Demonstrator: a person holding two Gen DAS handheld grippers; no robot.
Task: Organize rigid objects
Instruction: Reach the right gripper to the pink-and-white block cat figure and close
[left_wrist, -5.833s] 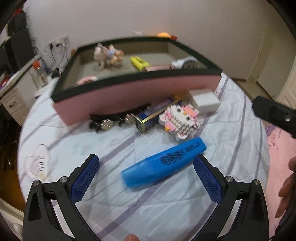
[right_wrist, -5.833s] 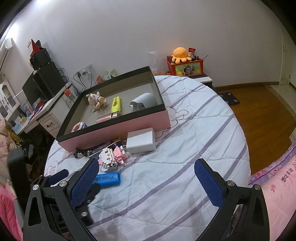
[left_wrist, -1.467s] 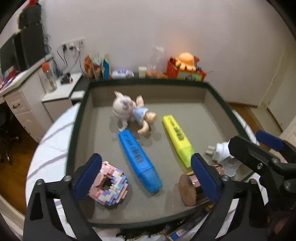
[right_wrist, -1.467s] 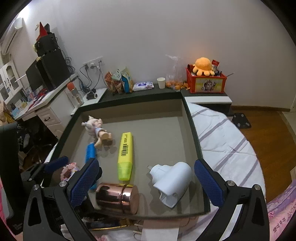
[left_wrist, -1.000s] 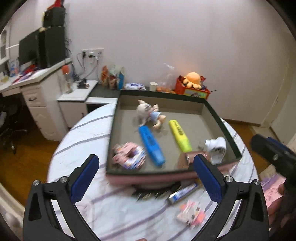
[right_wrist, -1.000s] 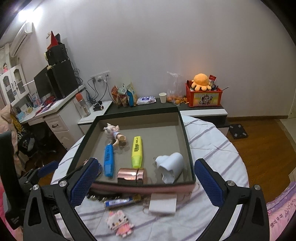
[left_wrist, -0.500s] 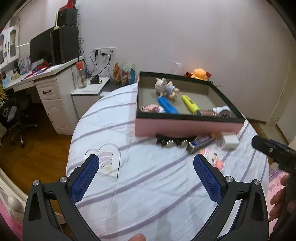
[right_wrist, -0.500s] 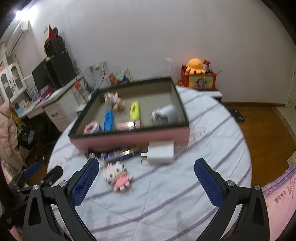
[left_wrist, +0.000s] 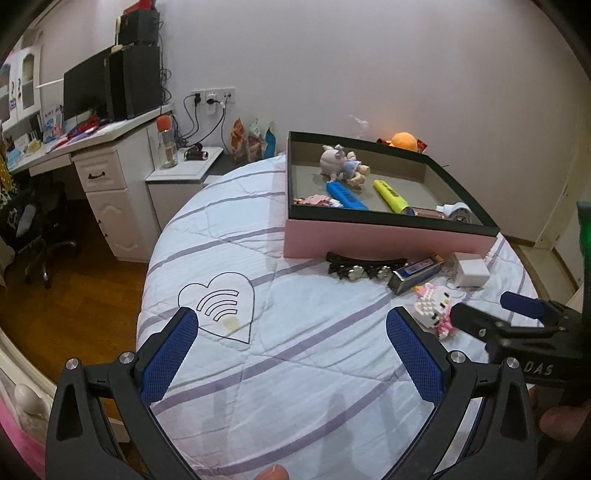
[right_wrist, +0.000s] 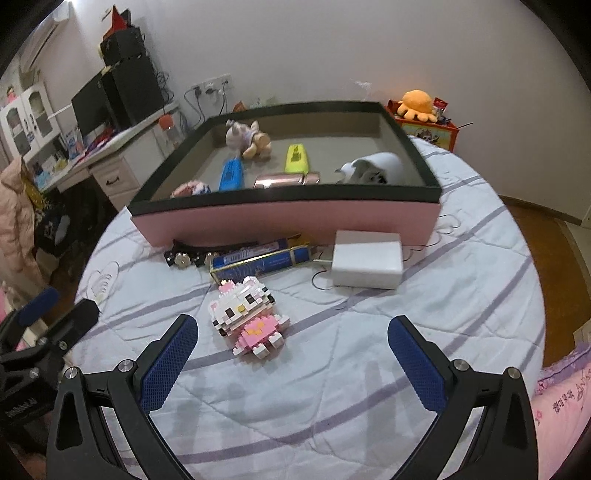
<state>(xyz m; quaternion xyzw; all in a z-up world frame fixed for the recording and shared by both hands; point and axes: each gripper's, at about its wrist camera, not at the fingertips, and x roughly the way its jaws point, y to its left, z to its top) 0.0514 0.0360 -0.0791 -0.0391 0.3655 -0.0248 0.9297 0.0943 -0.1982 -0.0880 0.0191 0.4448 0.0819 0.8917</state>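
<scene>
The pink-and-white block-built cat figure (right_wrist: 246, 316) lies flat on the round tabletop (right_wrist: 461, 302) covered in a white quilted cloth with lilac stripes, just ahead of the right claw (right_wrist: 291, 356) at about 11 o'clock, nearer its left finger. That claw is spread wide with nothing between its blue pads. Beyond the figure, toward 12 o'clock, a long blue-and-gold box (right_wrist: 260, 263), a black hair clip with metal studs (right_wrist: 192, 254) and a white rectangular power adapter (right_wrist: 365, 259) lie in a row close against the front wall of the shallow pink tray with a black rim (right_wrist: 284, 218). Inside the tray are a blue highlighter (right_wrist: 232, 174), a yellow highlighter (right_wrist: 295, 158), a rose-gold metal cylinder (right_wrist: 277, 181), a small plush pig doll (right_wrist: 245, 139), a white rounded plug-like object (right_wrist: 375, 167) and a pink block-built ring (right_wrist: 190, 188).

The left claw (left_wrist: 291, 352) is likewise wide open and empty, over bare cloth near a heart outline printed at its 11 o'clock. In its view the cat figure sits at 2 o'clock, partly behind the right claw's tip.
</scene>
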